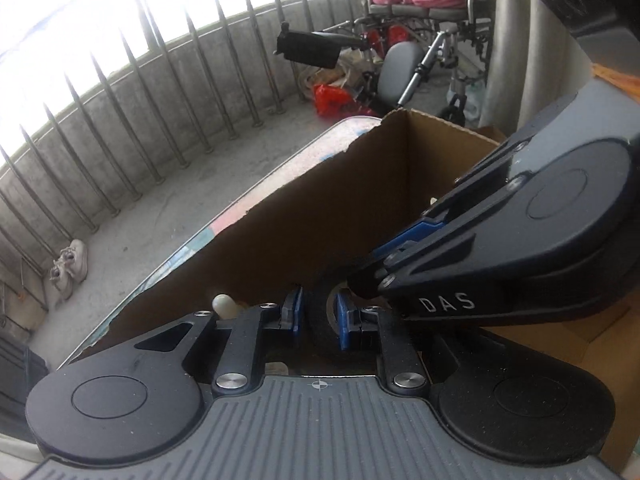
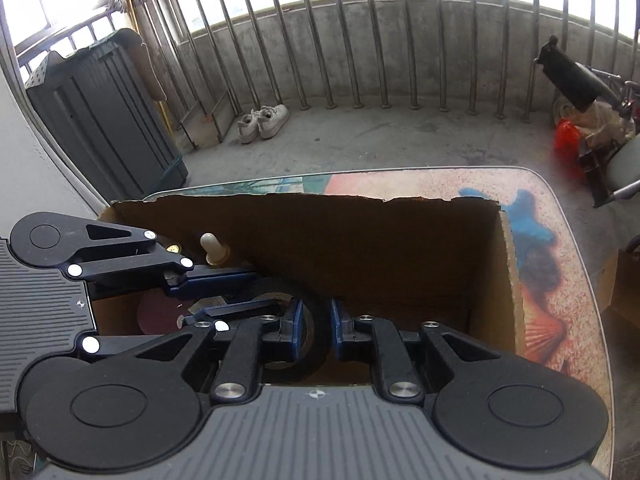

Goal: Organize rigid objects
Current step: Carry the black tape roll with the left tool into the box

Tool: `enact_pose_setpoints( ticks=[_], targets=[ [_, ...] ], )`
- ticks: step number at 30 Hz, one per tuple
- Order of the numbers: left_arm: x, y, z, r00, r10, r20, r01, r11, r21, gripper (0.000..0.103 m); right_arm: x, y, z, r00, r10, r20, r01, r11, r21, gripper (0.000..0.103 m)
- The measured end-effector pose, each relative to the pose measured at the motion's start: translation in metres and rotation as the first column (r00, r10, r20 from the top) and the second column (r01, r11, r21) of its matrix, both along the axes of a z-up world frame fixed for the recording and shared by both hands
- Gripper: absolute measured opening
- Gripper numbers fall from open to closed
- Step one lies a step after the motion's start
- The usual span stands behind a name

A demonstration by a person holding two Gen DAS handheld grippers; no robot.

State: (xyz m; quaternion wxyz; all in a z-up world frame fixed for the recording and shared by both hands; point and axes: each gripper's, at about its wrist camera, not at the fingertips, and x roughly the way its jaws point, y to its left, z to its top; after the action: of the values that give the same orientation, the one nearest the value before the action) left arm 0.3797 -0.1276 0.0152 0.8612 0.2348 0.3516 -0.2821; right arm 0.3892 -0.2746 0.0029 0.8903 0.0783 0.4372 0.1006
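Both grippers (image 2: 314, 322) were black linkage arms with silver screws, blue pads (image 1: 343, 322), ribbed grey bodies, and "DAS" in white on one.

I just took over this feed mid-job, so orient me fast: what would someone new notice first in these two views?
The big open cardboard box with its torn top edge fills the middle of the patterned table. Both grippers reach into its left end: the right gripper has its fingers either side of the wall of a black tape roll, and the left gripper comes in from the left. A cream-capped bottle stands in the far left corner.
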Motion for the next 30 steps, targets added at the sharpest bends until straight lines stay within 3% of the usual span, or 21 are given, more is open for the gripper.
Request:
enact_pose_setpoints(
  ticks=[1, 10, 17, 20, 24, 30],
  targets=[
    [0.0, -0.003, -0.003, 1.0, -0.007, -0.003, 0.007, 1.0, 0.014, 0.016, 0.005, -0.001, 0.0, 1.0, -0.015, -0.024, 0.016, 0.999, 0.033, 0.015],
    [-0.012, -0.021, -0.003, 0.996, -0.054, 0.066, 0.042, 0.984, 0.175, 0.016, 0.018, -0.003, 0.002, 0.998, -0.054, -0.027, 0.054, 0.998, 0.011, 0.014],
    [-0.033, -0.009, 0.009, 0.988, -0.128, -0.085, 0.139, 0.98, 0.142, 0.021, 0.015, -0.009, -0.006, 0.994, -0.06, -0.09, 0.061, 0.998, 0.006, 0.014],
    [-0.039, -0.008, -0.001, 0.973, -0.169, -0.157, 0.196, 0.965, 0.172, 0.025, 0.014, -0.013, -0.004, 0.994, -0.064, -0.089, 0.067, 0.997, 0.026, 0.014],
    [-0.034, -0.013, -0.019, 0.975, -0.114, -0.189, 0.164, 0.947, 0.276, 0.022, 0.013, -0.013, -0.002, 0.996, -0.064, -0.069, 0.064, 0.998, 0.004, 0.014],
    [-0.02, -0.006, -0.003, 0.987, -0.063, -0.149, 0.094, 0.973, 0.209, 0.023, 0.009, -0.017, -0.001, 0.996, -0.062, -0.062, 0.064, 0.998, 0.03, 0.015]
  ],
)
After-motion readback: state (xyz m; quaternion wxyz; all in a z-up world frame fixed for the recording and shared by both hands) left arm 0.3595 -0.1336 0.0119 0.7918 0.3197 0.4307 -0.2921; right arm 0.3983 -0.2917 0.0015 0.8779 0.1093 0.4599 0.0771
